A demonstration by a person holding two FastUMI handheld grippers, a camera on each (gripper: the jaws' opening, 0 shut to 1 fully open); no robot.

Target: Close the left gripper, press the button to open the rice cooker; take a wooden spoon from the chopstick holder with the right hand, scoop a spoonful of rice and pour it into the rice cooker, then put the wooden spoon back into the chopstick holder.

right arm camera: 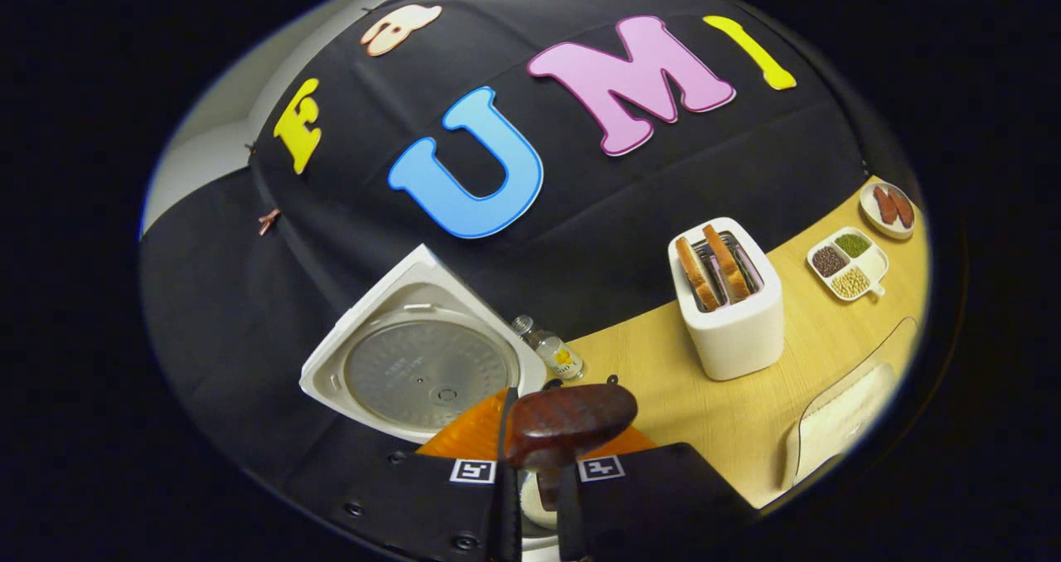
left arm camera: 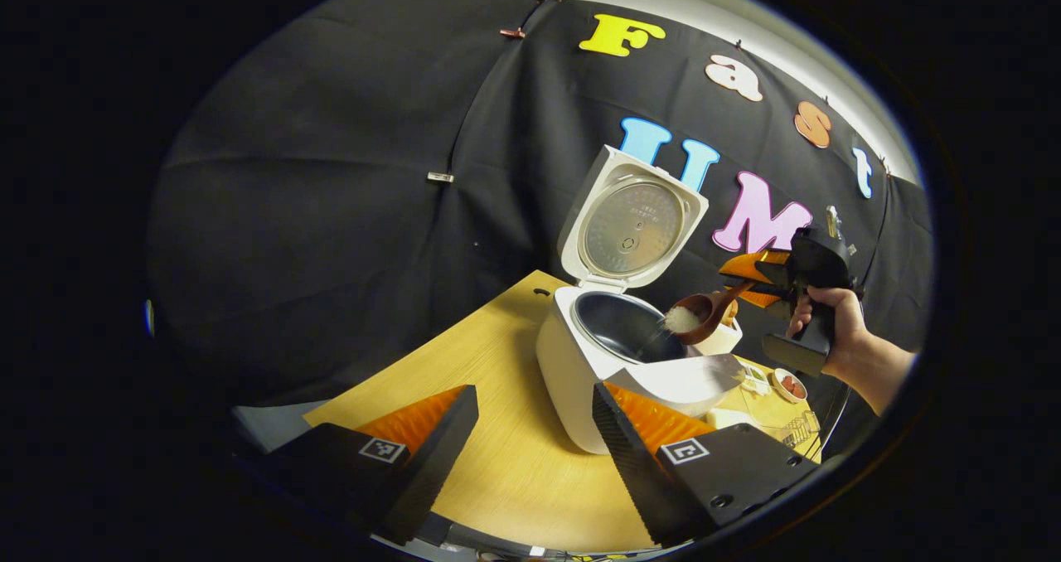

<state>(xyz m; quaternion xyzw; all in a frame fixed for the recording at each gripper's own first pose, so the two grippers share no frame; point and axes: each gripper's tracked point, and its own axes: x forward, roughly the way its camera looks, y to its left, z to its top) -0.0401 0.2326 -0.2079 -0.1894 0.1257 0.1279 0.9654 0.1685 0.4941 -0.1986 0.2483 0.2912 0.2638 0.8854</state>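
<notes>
— So, what did you have in front of you?

— I had the light wooden table point(left arm camera: 506, 429) with the white rice cooker point(left arm camera: 580, 380) on it, round lid point(left arm camera: 634, 226) tipped upright, dark inner pot point(left arm camera: 622, 326) exposed.

— And your right gripper point(right arm camera: 530, 496)?

— I had it clenched on the handle of the dark brown wooden spoon point(right arm camera: 568, 421). From the left gripper view, the spoon's bowl was tilted over the pot's rim, white rice point(left arm camera: 681, 320) spilling from it.

— The left gripper point(left arm camera: 530, 429)?

— Released, fingers spread apart, hanging near the cooker's front.

— Anything else?

— A white toaster point(right arm camera: 733, 313) with two bread slices, a small glass bottle point(right arm camera: 554, 353) beside the lid.
</notes>
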